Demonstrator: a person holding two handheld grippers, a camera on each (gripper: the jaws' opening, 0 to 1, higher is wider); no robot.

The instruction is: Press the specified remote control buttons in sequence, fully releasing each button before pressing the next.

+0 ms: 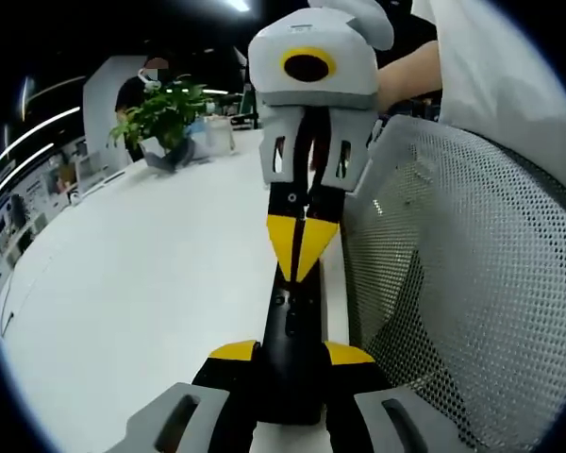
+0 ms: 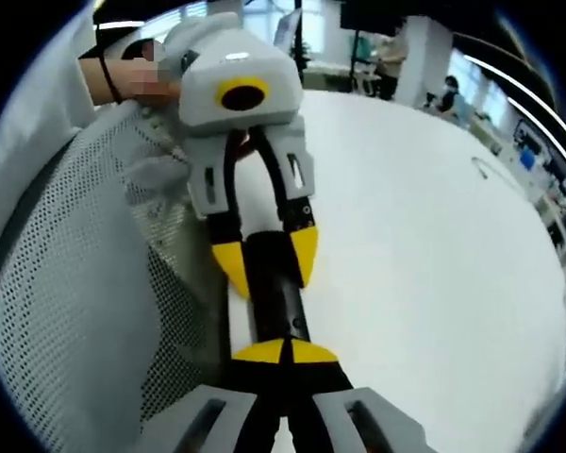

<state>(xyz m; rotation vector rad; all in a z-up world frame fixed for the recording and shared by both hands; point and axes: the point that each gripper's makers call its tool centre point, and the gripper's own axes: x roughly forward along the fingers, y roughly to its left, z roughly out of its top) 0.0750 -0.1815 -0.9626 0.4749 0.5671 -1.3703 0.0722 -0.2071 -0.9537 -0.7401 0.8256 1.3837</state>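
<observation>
- We're holding a black remote (image 1: 291, 349) over the edge of the white counter (image 1: 151, 283), between our two sets of tongs that are facing each other.
- In the left gripper view, our left tongs (image 1: 291, 355) are pinching the near end of the remote, one yellow tip sitting on each side of it, so they're spread only as wide as the remote's body.
- The remote is running lengthwise away from that camera, and a couple of small buttons are showing on its top face.
- The right tongs (image 1: 303, 247) are coming in from the far side, their yellow tips pressed together into a point that's resting on the remote's upper face, around the middle.
- In the right gripper view it's the same thing flipped: the right tongs (image 2: 285, 353) are squeezed together, tips touching on top of the remote (image 2: 276, 302), and the left tongs (image 2: 264, 260) are straddling the remote at the far end.
- We can't tell which button the tips are sitting on.
- A grey mesh chair back (image 1: 472, 283) is standing just beside the counter edge, right next to the remote.
- A leafy green potted plant (image 1: 165, 118) is sitting well back on the counter.
- A person's bare forearm (image 1: 410, 75) and white sleeve are showing behind the right tongs.
- Office desks and people are blurring in the background.
</observation>
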